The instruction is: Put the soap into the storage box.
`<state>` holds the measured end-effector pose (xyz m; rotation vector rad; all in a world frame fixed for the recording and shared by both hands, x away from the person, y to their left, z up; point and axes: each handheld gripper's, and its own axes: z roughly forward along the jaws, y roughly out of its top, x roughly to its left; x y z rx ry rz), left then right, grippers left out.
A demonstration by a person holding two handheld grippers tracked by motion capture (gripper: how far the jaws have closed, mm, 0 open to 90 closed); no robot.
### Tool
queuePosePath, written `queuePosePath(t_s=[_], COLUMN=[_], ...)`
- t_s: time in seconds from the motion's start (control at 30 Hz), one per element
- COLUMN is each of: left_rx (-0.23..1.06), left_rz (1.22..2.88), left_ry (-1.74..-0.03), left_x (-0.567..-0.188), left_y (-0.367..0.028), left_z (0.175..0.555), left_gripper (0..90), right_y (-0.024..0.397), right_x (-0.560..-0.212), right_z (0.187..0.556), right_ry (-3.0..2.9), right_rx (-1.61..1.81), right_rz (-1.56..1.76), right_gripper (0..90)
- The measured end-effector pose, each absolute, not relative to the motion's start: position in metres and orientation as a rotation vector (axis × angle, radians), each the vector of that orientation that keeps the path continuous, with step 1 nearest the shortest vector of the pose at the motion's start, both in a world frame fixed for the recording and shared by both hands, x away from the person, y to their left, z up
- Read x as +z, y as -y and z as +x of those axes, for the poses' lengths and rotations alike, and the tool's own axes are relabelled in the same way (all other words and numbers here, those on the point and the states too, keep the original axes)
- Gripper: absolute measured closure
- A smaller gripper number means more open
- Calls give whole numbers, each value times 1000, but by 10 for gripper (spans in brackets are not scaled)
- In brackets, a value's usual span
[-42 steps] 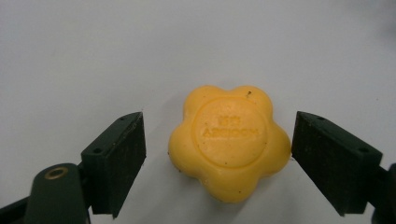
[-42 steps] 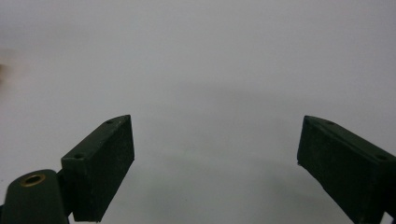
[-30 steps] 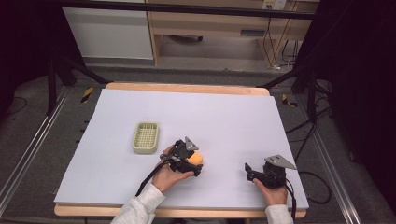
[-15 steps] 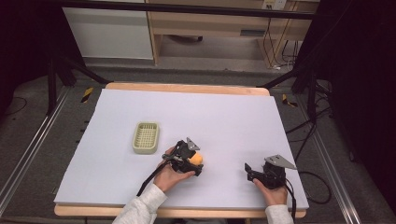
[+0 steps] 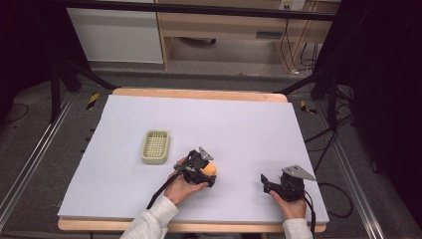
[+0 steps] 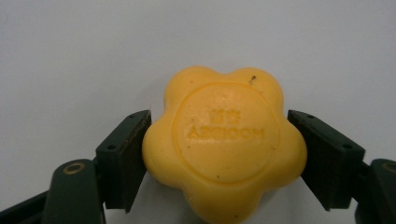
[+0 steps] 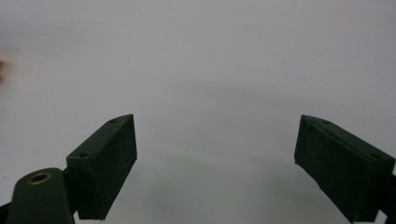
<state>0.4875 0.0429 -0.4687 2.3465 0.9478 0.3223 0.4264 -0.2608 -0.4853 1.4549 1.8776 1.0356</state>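
Both left tool (image 6: 219, 154) jaws touch the embossed yellow soap (image 6: 225, 144).

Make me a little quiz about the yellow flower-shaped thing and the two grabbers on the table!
1. True or false: the left gripper has its jaws closed on the yellow flower-shaped soap.
2. What does the right gripper hold? A) the soap B) the basket C) nothing
3. Fill in: in the high view, the small pale green basket lies to the ____ of the soap.

Key
1. True: both jaws press against the soap's sides.
2. C: its jaws stand wide apart over the bare white table.
3. Left, and apart from it.
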Motion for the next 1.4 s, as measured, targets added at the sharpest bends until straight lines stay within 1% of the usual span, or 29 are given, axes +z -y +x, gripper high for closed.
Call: queuePosePath(t_s=[0.17, 0.63, 1.4], left_rx=[303, 327, 364], left_rz=[2352, 2354, 2333], left_ry=[-956, -972, -940], left_x=[-469, -469, -465], left_y=[-43, -41, -45], left_z=[489, 487, 483], left_gripper=[244, 249, 250], right_y=[261, 261, 261], right_x=[-485, -485, -485], right_z=[426, 426, 426], right_ry=[-1877, -1878, -1877], right_rx=[1035, 1036, 1041], right_rz=[1454, 1454, 1455], right_gripper=[134, 137, 142])
